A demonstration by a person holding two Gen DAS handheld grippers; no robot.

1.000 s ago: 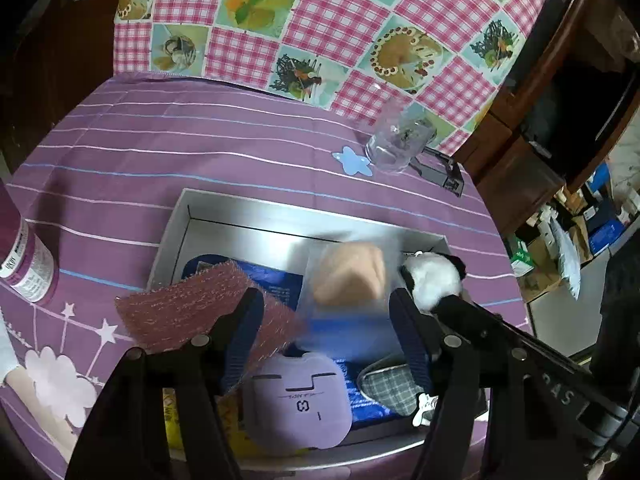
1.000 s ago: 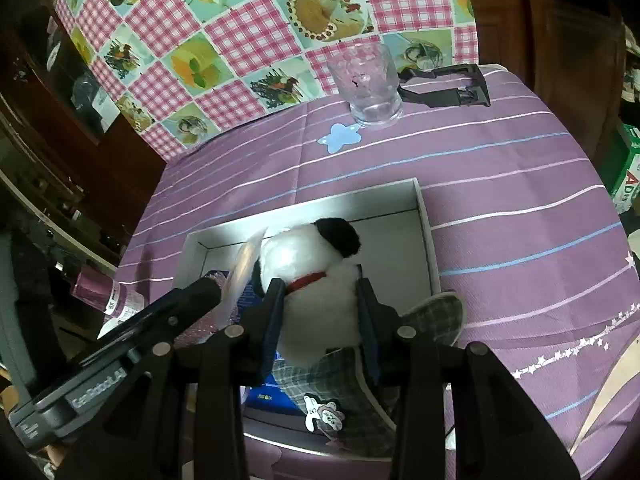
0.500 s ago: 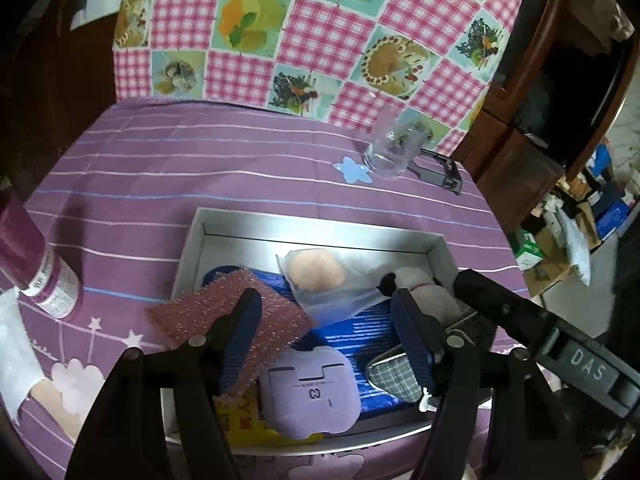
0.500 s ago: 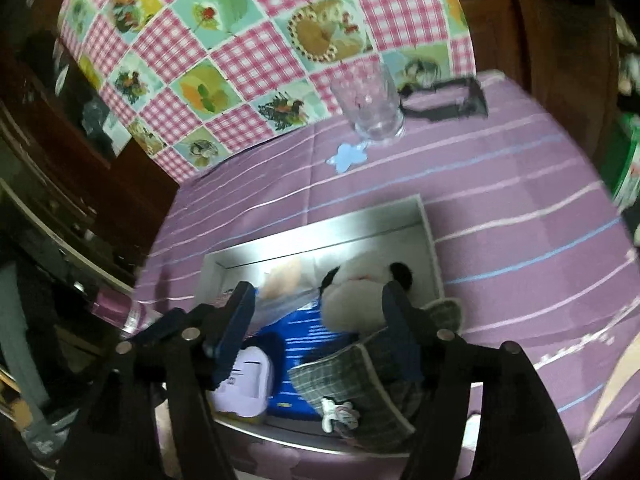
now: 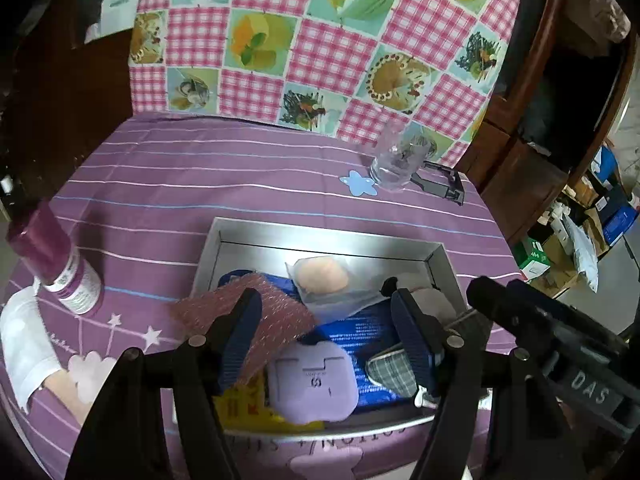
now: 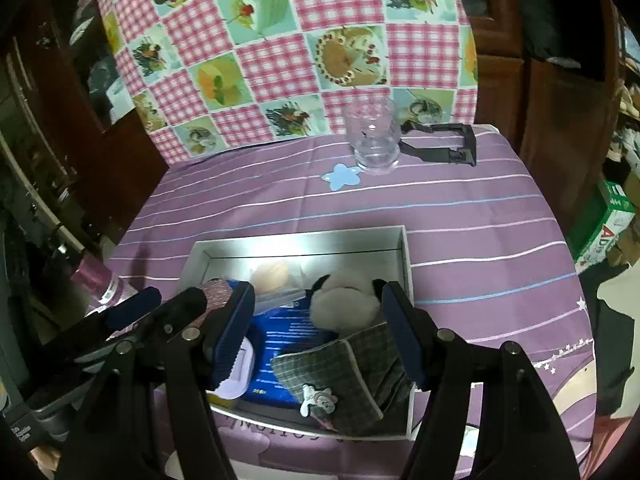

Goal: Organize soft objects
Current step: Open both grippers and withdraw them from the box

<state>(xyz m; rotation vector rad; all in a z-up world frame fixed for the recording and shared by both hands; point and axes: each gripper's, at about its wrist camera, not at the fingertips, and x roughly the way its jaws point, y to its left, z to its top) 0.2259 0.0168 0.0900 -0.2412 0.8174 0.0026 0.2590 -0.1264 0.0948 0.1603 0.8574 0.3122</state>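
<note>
A silver tray (image 5: 320,236) (image 6: 300,244) on the purple cloth holds several soft things: a bagged peach bun (image 5: 322,276) (image 6: 272,276), a pink scrub sponge (image 5: 244,312), a lilac pouch (image 5: 312,384), a plaid pouch (image 6: 340,368) (image 5: 386,372), a blue packet (image 6: 284,340) and a white plush panda (image 6: 344,300). My left gripper (image 5: 324,336) is open and empty above the tray's near side. My right gripper (image 6: 316,332) is open and empty, just above the panda and the plaid pouch.
A clear glass (image 5: 396,160) (image 6: 372,136) and a black clip (image 6: 444,148) stand at the table's far side by a blue star sticker (image 5: 358,184). A magenta bottle (image 5: 56,260) stands left of the tray. A checked cloth (image 6: 280,40) hangs behind. Boxes (image 5: 600,216) lie on the floor at right.
My right gripper opened and let the plush panda down into the tray, then drew back. My left gripper released the bagged bun into the tray and also pulled back and up.
</note>
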